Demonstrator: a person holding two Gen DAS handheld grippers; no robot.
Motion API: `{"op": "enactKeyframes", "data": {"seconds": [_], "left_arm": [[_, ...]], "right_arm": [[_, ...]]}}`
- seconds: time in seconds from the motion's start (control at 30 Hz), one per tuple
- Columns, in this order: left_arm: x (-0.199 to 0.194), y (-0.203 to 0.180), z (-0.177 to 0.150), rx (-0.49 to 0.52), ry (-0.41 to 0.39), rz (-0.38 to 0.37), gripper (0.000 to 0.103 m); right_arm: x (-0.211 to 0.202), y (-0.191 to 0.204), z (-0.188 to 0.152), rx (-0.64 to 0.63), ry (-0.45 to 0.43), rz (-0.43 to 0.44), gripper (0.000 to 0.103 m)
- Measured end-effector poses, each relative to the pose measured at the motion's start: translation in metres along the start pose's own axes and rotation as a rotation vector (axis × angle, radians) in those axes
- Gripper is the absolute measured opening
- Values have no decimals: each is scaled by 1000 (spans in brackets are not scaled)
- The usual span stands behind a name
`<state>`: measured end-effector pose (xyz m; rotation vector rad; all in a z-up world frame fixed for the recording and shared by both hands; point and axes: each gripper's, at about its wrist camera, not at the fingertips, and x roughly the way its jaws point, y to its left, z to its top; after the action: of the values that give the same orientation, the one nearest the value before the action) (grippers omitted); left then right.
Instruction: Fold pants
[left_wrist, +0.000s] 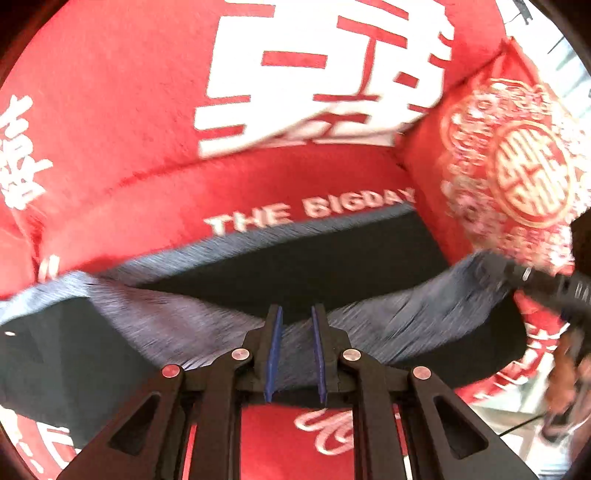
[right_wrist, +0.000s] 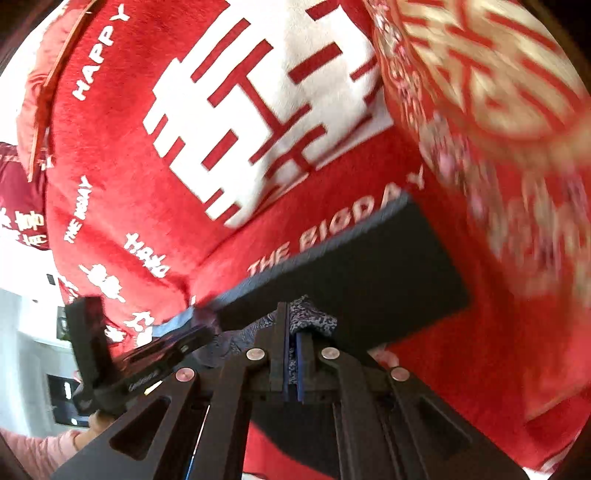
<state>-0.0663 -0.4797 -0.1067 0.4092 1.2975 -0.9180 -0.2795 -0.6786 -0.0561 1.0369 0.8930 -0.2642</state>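
Dark navy pants (left_wrist: 295, 266) lie on a red blanket, their lighter grey inner edge lifted toward me. In the left wrist view my left gripper (left_wrist: 297, 314) has this grey edge bunched between its blue pads, which stand a little apart and grip it. My right gripper (left_wrist: 517, 273) holds the same edge further right, so the cloth sags between the two. In the right wrist view my right gripper (right_wrist: 295, 321) is shut on a fold of mottled grey cloth, with the flat part of the pants (right_wrist: 388, 266) beyond it. My left gripper (right_wrist: 199, 328) shows at the left, blurred.
The red blanket (left_wrist: 129, 110) carries big white characters and the words THE BIGDAY. A red cushion (left_wrist: 517, 166) with a gold emblem lies right beside the pants. A hand in a pink sleeve (right_wrist: 37, 450) holds the left tool. Pale floor shows at the far edges.
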Motion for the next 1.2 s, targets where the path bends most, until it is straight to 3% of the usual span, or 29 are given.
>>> {"op": "enactKeyframes", "data": {"seconds": [0.03, 0.07, 0.1, 0.43, 0.47, 0.5, 0.53, 0.57, 0.67, 0.7, 0.73, 0.8, 1.0, 1.13, 1.2], "left_arm": [[1, 5, -1, -2, -6, 36, 66], [0, 10, -2, -12, -19, 66, 82], [0, 13, -5, -24, -40, 89, 87], [47, 55, -16, -72, 64, 264, 87], [52, 58, -17, -77, 73, 275, 87], [55, 60, -16, -82, 79, 282, 87], [58, 62, -15, -89, 82, 285, 87], [58, 63, -14, -94, 81, 285, 87], [58, 62, -7, -84, 64, 291, 87], [60, 61, -5, -78, 61, 296, 87], [62, 60, -2, -71, 61, 299, 87], [72, 57, 3, -59, 68, 297, 87], [99, 52, 18, -55, 66, 315, 90], [99, 61, 30, -80, 46, 297, 91], [99, 69, 40, -74, 30, 339, 91]], "right_arm": [[4, -2, 7, -19, 3, -18, 3], [10, -1, 17, -48, 11, -45, 3], [16, -1, 26, -71, 18, -68, 3], [70, -24, 72, -169, 95, -288, 9], [69, -24, 74, -175, 96, -301, 14], [66, -21, 76, -190, 77, -331, 36], [60, -18, 78, -203, 55, -348, 63], [54, -14, 80, -210, 28, -347, 68], [34, -4, 79, -200, -14, -279, 67], [31, -2, 74, -192, -6, -266, 61], [33, -1, 68, -191, 17, -265, 46], [51, -2, 53, -220, 100, -307, 38], [105, -28, 40, -253, 180, -466, 33], [107, -33, 46, -266, 150, -465, 32], [109, -32, 47, -284, 158, -480, 32]]}}
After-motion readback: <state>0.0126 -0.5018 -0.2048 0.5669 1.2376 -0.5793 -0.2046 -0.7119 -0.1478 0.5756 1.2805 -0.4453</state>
